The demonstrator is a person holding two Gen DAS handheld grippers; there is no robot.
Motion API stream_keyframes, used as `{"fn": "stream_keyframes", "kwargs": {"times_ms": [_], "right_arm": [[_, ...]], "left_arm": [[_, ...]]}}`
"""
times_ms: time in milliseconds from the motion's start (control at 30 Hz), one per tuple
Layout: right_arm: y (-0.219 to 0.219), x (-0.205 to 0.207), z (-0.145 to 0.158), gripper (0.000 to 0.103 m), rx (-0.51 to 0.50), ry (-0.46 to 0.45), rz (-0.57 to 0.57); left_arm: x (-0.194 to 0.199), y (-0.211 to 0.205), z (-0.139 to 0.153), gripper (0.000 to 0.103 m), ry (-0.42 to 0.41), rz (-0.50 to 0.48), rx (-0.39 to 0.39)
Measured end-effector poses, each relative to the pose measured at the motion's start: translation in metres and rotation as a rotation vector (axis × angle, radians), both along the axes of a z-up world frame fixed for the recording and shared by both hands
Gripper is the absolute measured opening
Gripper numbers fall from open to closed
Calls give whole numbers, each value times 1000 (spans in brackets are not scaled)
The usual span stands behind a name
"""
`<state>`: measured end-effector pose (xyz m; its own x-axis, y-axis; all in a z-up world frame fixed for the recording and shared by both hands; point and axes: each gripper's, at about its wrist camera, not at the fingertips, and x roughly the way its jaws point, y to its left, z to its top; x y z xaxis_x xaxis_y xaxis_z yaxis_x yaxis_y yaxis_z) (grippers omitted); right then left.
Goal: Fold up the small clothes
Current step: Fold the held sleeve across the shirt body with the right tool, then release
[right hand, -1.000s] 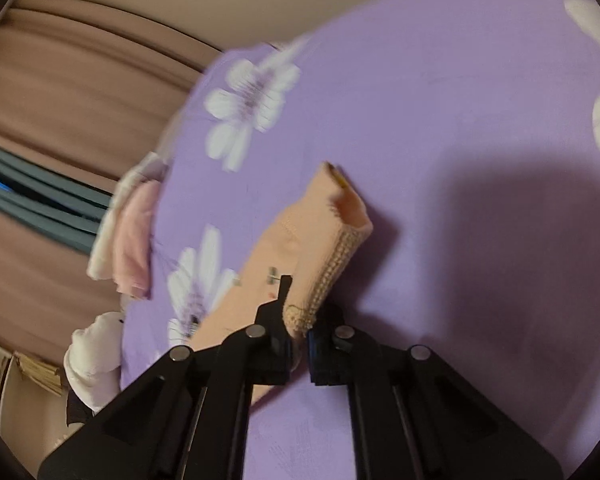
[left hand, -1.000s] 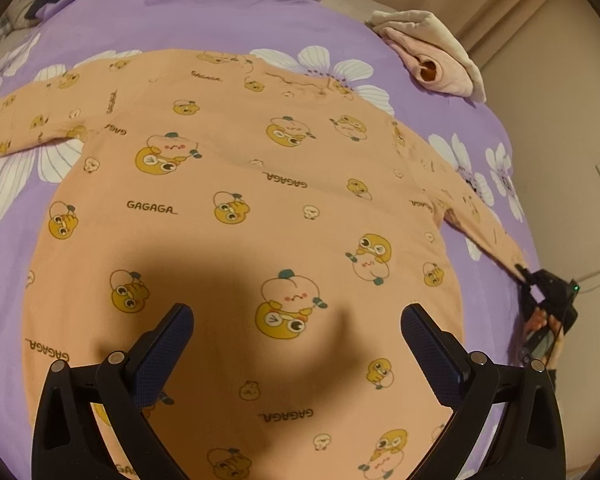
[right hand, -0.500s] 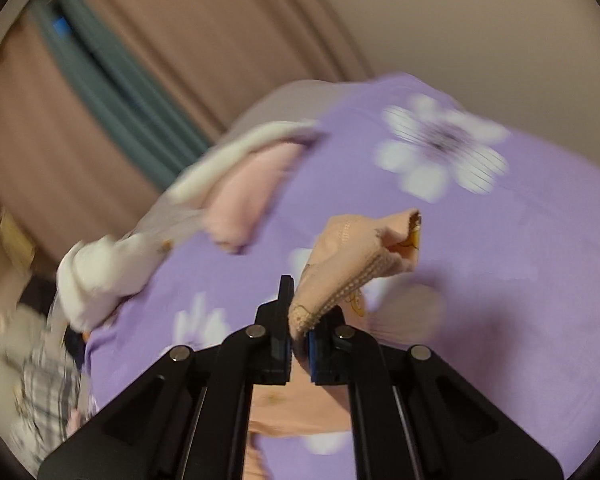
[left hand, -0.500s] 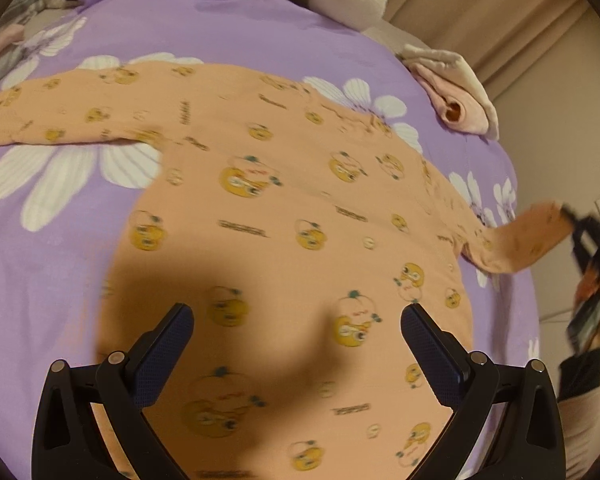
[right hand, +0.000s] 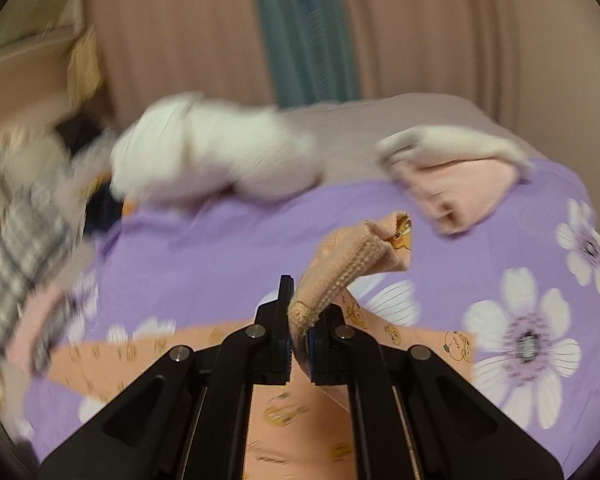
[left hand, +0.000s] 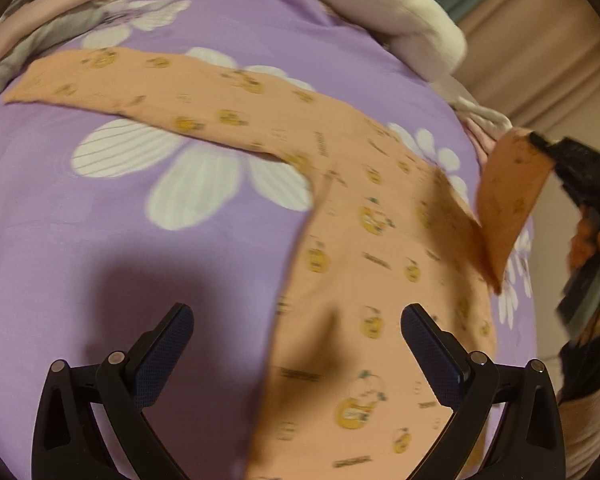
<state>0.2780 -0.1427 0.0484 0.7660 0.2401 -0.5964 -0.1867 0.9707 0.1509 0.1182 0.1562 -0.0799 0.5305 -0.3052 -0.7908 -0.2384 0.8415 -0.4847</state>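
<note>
Orange shirt's sleeve cuff sits pinched in the right gripper.

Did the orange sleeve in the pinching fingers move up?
Yes. The sleeve cuff lay flat on the purple sheet before; now the right gripper holds it lifted above the sheet, swung toward the shirt's body.

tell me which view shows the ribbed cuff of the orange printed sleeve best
The right wrist view: the ribbed cuff sits sharp and close, pinched in the right tool. In the left wrist view the lifted orange printed sleeve shows only at the right edge, blurred, and the cuff's ribbing cannot be made out.
</note>
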Motion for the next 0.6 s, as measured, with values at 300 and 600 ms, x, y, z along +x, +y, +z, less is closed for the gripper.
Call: {"fn": "stream_keyframes", "kwargs": {"times_ms": [300, 600], "right_arm": [[131, -17, -118, 10, -422, 79, 219], [140, -39, -139, 68, -533, 93, 349]], "left_arm": [[-3, 25, -12, 102, 12, 54, 0], [7, 27, -9, 102, -1, 48, -3]]}}
